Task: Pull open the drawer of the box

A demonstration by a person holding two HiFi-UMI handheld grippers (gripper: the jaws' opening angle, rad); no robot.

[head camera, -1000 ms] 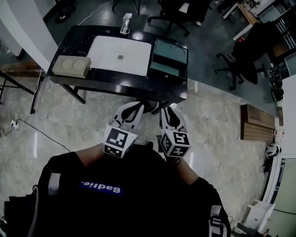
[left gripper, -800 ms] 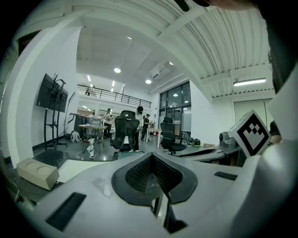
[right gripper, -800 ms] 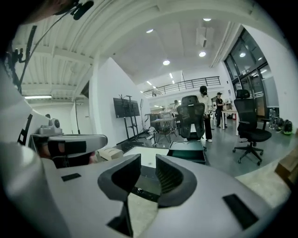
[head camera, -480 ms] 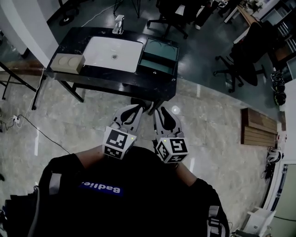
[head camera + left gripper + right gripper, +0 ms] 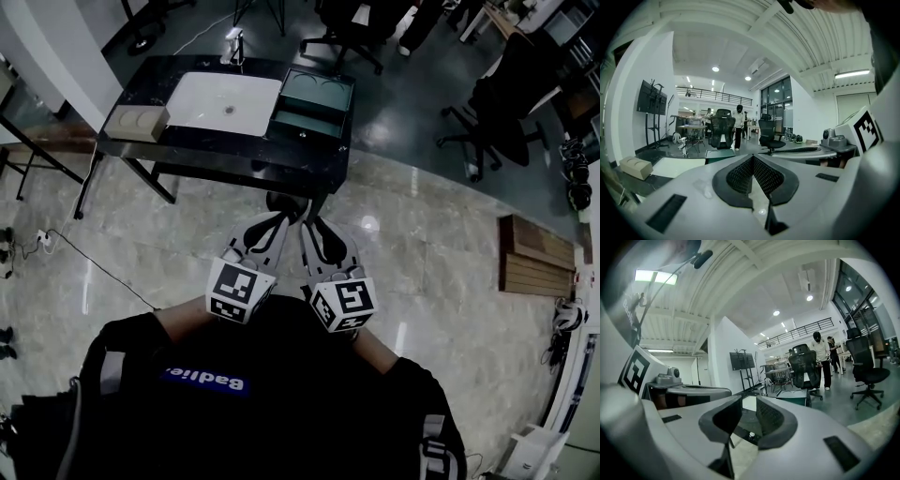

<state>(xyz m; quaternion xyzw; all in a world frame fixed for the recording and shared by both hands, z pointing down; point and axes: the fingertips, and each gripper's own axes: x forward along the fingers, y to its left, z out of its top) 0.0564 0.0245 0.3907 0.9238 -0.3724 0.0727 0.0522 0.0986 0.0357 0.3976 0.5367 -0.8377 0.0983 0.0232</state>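
The dark green box (image 5: 312, 105) stands on the right part of a black table (image 5: 234, 164), far ahead of me; its front face with a small knob (image 5: 302, 134) faces me. The box also shows small in the left gripper view (image 5: 719, 153) and the right gripper view (image 5: 792, 397). Both grippers are held close to my chest, well short of the table. My left gripper (image 5: 284, 217) has its pads pressed together and holds nothing (image 5: 753, 159). My right gripper (image 5: 311, 225) shows a narrow gap between its pads, with nothing in it (image 5: 747, 408).
On the table lie a white tray (image 5: 225, 101), a beige block with two round dents (image 5: 136, 122) and a small bottle-like item (image 5: 232, 44). Office chairs (image 5: 511, 122) stand beyond and right. A wooden pallet (image 5: 534, 258) and a cable (image 5: 94, 272) lie on the marble floor.
The table and box now sit higher, smaller and further left in the head view. The right gripper has drifted a little left toward the left one. Both stay near my chest.
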